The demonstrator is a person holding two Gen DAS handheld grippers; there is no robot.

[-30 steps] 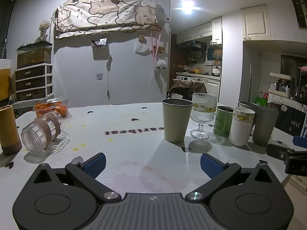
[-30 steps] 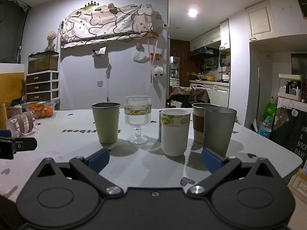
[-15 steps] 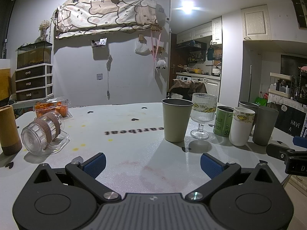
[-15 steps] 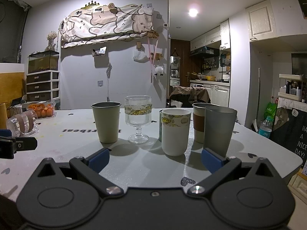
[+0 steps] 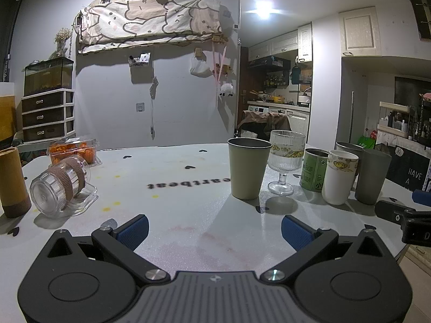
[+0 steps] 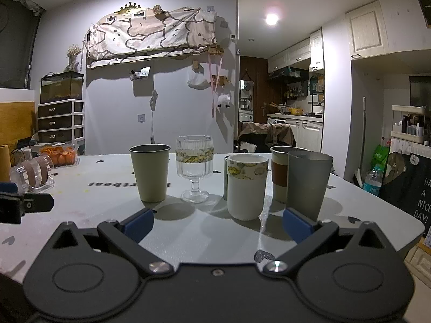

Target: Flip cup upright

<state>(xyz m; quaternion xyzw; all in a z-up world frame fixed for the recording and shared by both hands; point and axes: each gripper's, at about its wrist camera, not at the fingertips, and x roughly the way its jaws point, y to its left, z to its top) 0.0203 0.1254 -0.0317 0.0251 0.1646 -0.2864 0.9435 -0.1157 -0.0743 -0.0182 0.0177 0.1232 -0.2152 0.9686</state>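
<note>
A clear cup with brown bands (image 5: 58, 185) lies on its side at the left of the white table (image 5: 188, 215), its base towards me; it also shows in the right wrist view (image 6: 32, 173). My left gripper (image 5: 214, 231) is open and empty, low over the table's near part, right of that cup. My right gripper (image 6: 218, 224) is open and empty, in front of the upright cups.
Upright in a row stand an olive cup (image 5: 249, 168), a ribbed stemmed glass (image 5: 284, 165), a green tin (image 5: 315, 171), a white cup (image 5: 340, 176) and a grey cup (image 5: 371, 175). A bamboo cylinder (image 5: 12, 183) and a box of oranges (image 5: 74, 150) sit left.
</note>
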